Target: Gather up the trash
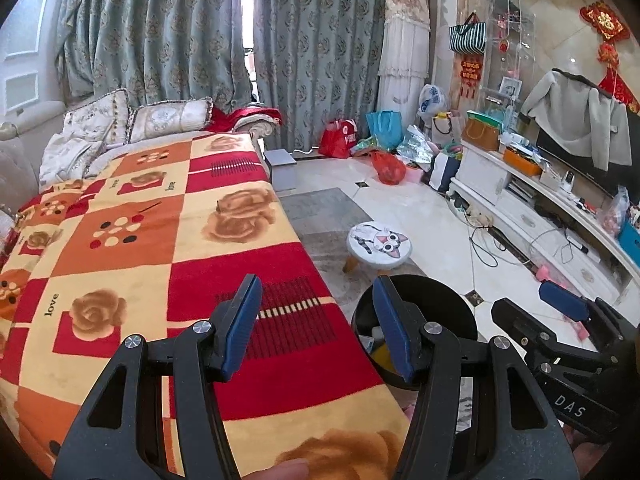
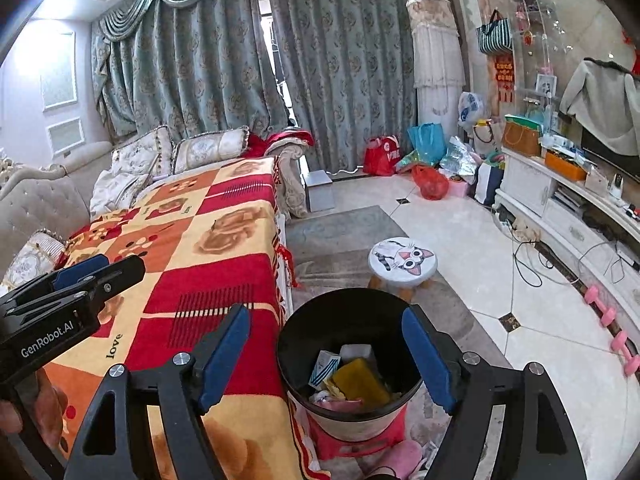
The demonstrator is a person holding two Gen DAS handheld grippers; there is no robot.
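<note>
Gaping empty, both the left gripper (image 1: pixel 318 330) and right gripper (image 2: pixel 326 354) hold nothing.

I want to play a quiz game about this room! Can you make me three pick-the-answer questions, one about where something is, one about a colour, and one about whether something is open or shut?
1. Where is the trash bin?
A. on the blanket
B. on the floor beside the blanket-covered table
C. on the cat stool

2. What colour are the right gripper pads?
A. blue
B. green
C. white

3. How is the left gripper?
A. shut on a box
B. shut on nothing
C. open and holding nothing

Answers: 1 B, the bin stands by the blanket edge, in front of the cat stool. 2 A, both pads show blue. 3 C, its jaws stand apart with only blanket behind.
</note>
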